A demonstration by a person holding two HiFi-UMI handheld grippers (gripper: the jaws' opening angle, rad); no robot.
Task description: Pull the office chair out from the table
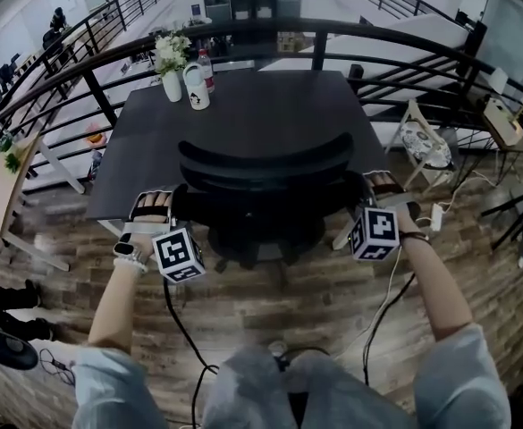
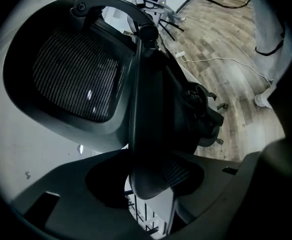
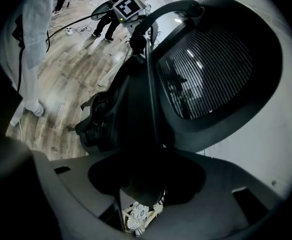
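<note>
A black office chair point(image 1: 265, 164) stands pushed in against the near edge of the dark table point(image 1: 243, 105). In the head view my left gripper point(image 1: 154, 206) is at the left edge of its backrest and my right gripper point(image 1: 382, 186) at the right edge. The left gripper point(image 2: 150, 184) has the backrest's rim point(image 2: 136, 109) between its jaws, with a gap on one side. The right gripper point(image 3: 143, 189) has its jaws closed against the backrest's other rim point(image 3: 153, 109). Mesh backrest panels point(image 2: 71, 74) point(image 3: 215, 69) fill both gripper views.
A vase of flowers point(image 1: 172, 65) and a bottle point(image 1: 197, 86) stand at the table's far left corner. A black railing point(image 1: 404, 52) curves behind the table. A white folding chair point(image 1: 425, 141) stands at the right. Cables point(image 1: 382, 311) trail over the wooden floor by my legs.
</note>
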